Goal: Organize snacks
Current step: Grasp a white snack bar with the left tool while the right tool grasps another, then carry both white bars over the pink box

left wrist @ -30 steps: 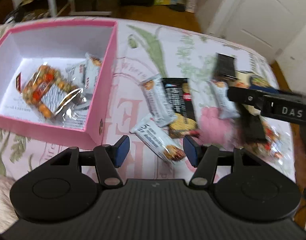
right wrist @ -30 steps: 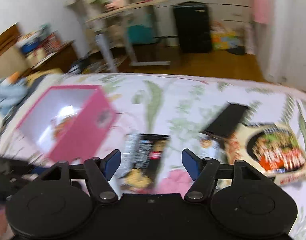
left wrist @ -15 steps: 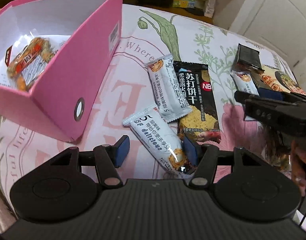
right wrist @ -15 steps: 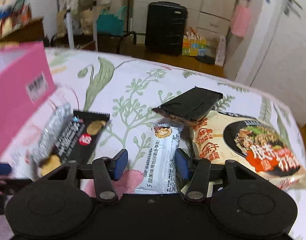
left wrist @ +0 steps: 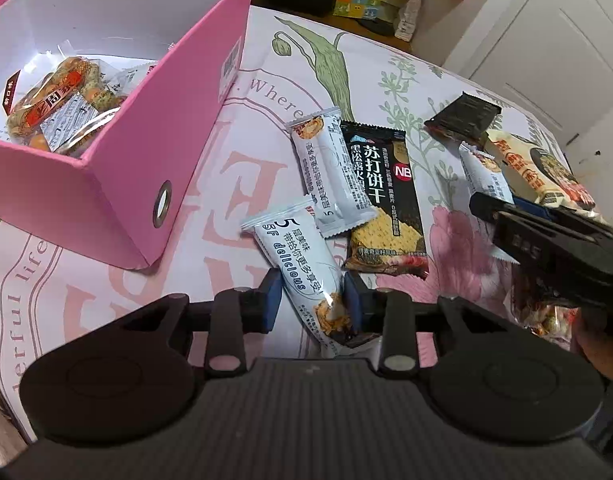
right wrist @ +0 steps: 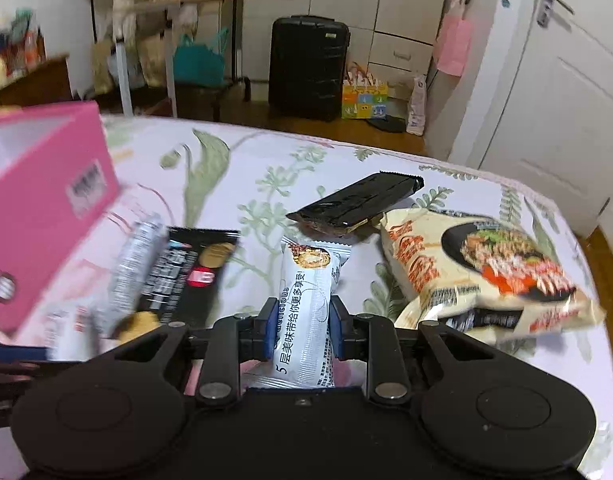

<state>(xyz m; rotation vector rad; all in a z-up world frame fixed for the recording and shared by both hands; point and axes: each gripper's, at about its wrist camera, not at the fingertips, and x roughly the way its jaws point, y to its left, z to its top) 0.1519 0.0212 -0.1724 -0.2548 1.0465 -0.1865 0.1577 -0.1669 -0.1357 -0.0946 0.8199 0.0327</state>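
A pink box [left wrist: 118, 152] stands at the left on the floral tablecloth with a clear bag of orange snacks [left wrist: 58, 108] inside. My left gripper [left wrist: 312, 300] is closing its jaws on a white wafer packet [left wrist: 294, 256], and both blue pads touch its sides. In the right wrist view, my right gripper [right wrist: 302, 324] is shut on another white wafer packet [right wrist: 306, 292]. A third white packet [left wrist: 326, 172] and a black cracker packet [left wrist: 380, 192] lie between the two grippers.
A dark foil packet [right wrist: 358, 200] and a noodle bag [right wrist: 486, 264] lie to the right of my right gripper. The pink box [right wrist: 46, 200] is at its left. A clear sweets bag [left wrist: 546, 316] is near the table's right edge. A black suitcase [right wrist: 306, 64] stands beyond.
Both grippers have come down to the table and closed, each on a white wafer packet that lay between its open jaws half a second ago.
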